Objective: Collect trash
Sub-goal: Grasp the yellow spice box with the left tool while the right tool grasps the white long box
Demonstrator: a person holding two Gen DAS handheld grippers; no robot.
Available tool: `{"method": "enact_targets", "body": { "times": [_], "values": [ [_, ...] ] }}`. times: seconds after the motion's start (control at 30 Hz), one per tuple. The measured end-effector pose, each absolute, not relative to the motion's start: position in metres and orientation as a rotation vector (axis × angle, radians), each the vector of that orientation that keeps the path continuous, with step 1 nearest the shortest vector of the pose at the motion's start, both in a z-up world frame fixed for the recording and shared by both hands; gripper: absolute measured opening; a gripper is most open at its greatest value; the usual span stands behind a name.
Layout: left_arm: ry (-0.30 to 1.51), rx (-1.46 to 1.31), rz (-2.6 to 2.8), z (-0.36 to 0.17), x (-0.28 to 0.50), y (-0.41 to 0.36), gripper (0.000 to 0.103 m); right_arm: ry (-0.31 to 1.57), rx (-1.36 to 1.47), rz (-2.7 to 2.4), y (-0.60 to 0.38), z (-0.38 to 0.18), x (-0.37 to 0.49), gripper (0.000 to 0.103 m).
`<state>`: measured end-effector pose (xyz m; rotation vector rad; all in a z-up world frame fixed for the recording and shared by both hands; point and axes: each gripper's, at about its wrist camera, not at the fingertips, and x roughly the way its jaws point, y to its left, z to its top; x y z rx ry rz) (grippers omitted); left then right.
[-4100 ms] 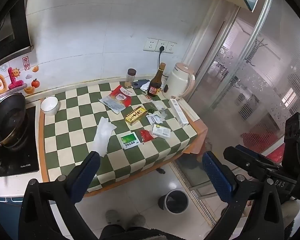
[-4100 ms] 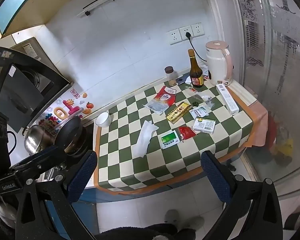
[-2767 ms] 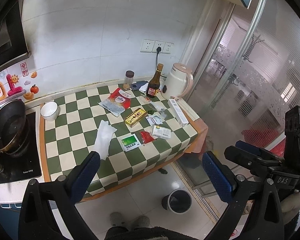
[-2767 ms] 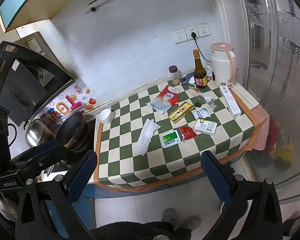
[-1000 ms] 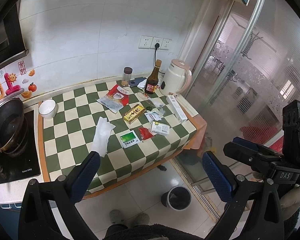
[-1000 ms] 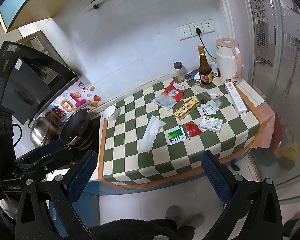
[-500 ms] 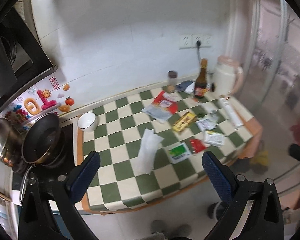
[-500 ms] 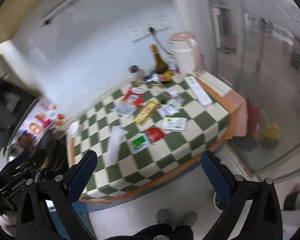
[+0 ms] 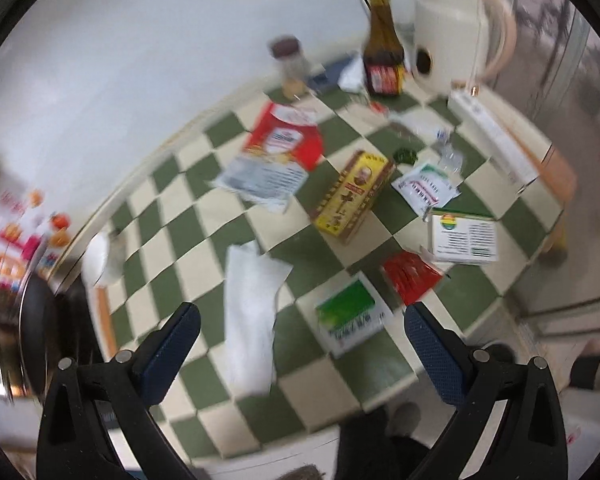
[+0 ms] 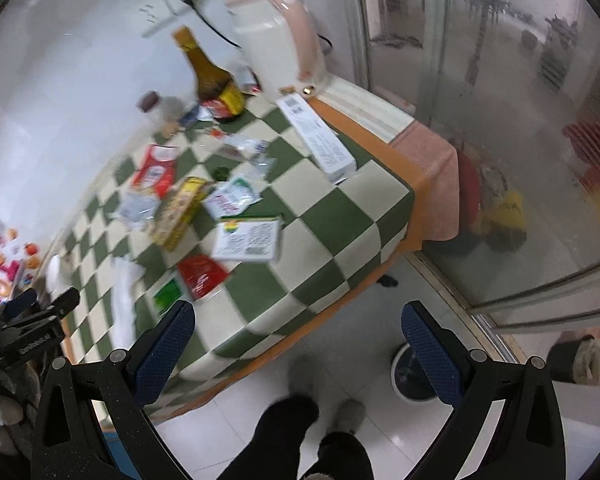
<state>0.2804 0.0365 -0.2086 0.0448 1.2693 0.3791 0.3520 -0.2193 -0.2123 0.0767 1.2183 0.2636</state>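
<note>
Both tongs are spread wide and hold nothing: the left tongs (image 9: 298,344) hang over the near part of the checkered desk (image 9: 172,224), the right tongs (image 10: 298,340) over its front edge and the floor. Between the left fingers lie a white tissue (image 9: 252,304) and a green packet (image 9: 350,316). Beyond sit a red sachet (image 9: 410,276), a yellow box (image 9: 352,196) and a white box (image 9: 464,238). A white bin (image 10: 410,374) stands on the floor.
</note>
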Motion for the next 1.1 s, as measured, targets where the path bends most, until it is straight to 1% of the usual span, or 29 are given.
{"method": "enact_targets", "body": {
  "times": [0.2,0.33,0.43,0.47,0.5,0.53,0.6,0.63,0.67,0.77,0.9,1.1],
  "values": [
    [1.403,0.098,0.249,-0.286,0.369,0.059,0.103,1.315,0.053,0.152,-0.198,-0.269,0.437,0.103],
    [1.468,0.110,0.184,-0.323,0.409,0.069,0.100,1.381,0.004,0.112,-0.178,-0.305,0.497,0.103],
    [1.515,0.111,0.134,-0.344,0.430,0.073,0.099,1.410,-0.050,0.085,-0.161,-0.327,0.535,0.103],
    [1.524,0.114,0.122,-0.347,0.433,0.073,0.097,1.416,-0.064,0.079,-0.157,-0.333,0.546,0.103],
    [1.533,0.118,0.108,-0.351,0.437,0.074,0.092,1.420,-0.080,0.075,-0.151,-0.339,0.558,0.103],
    [1.540,0.117,0.100,-0.353,0.439,0.074,0.078,1.424,-0.098,0.071,-0.146,-0.346,0.570,0.101],
    [1.544,0.074,0.076,-0.350,0.444,0.079,0.069,1.434,-0.135,0.075,-0.133,-0.360,0.592,0.096],
    [1.544,0.042,0.064,-0.347,0.446,0.082,0.062,1.442,-0.146,0.085,-0.128,-0.365,0.599,0.088],
    [1.543,0.031,0.073,-0.345,0.447,0.084,0.062,1.450,-0.159,0.093,-0.123,-0.370,0.605,0.077],
    [1.537,0.025,0.095,-0.338,0.449,0.087,0.061,1.469,-0.225,0.093,-0.109,-0.389,0.620,0.059],
    [1.546,0.009,0.134,-0.331,0.447,0.090,0.061,1.463,-0.223,0.108,-0.109,-0.395,0.616,0.058],
    [1.530,-0.009,0.144,-0.327,0.439,0.089,0.061,1.586,-0.083,0.107,-0.139,-0.399,0.567,0.056]
  ]
}}
